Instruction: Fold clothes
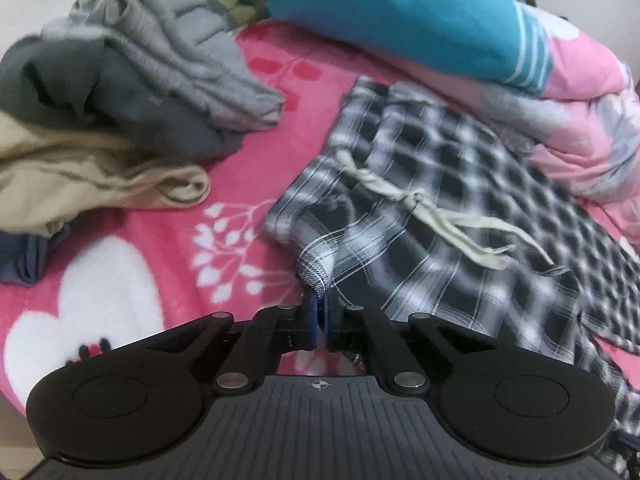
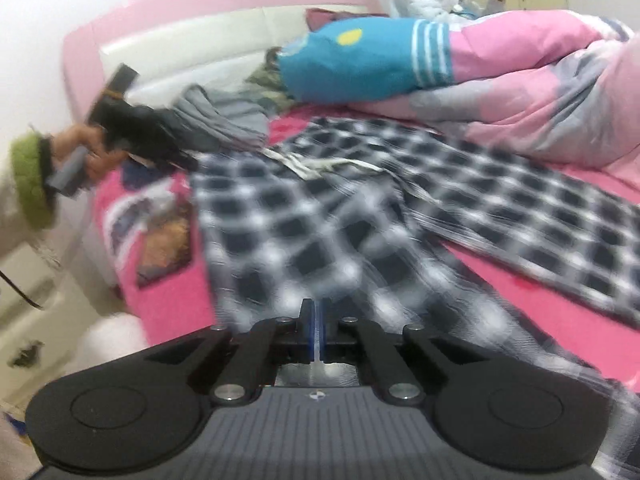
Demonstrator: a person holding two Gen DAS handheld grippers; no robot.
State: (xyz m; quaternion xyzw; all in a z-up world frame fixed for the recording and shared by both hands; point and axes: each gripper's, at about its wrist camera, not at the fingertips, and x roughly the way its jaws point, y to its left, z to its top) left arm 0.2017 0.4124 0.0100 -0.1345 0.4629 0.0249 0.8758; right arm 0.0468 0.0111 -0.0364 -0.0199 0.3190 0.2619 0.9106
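Home bedroom, pink blanket [image 1: 168, 208] on bed, padded headboard [image 2: 192, 36], probably a duvet [image 2: 540, 92]

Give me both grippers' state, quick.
Left gripper: closed, pinching the waistband corner of the plaid trousers.
Right gripper: closed on the plaid trousers' lower leg fabric.

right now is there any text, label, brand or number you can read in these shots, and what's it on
None can be read.
Crosshair mark on the left gripper body: a symbol, no letters.
Same mark on the right gripper body.
Plaid pants, pink blanket, blue pillow: patterns only, no words.
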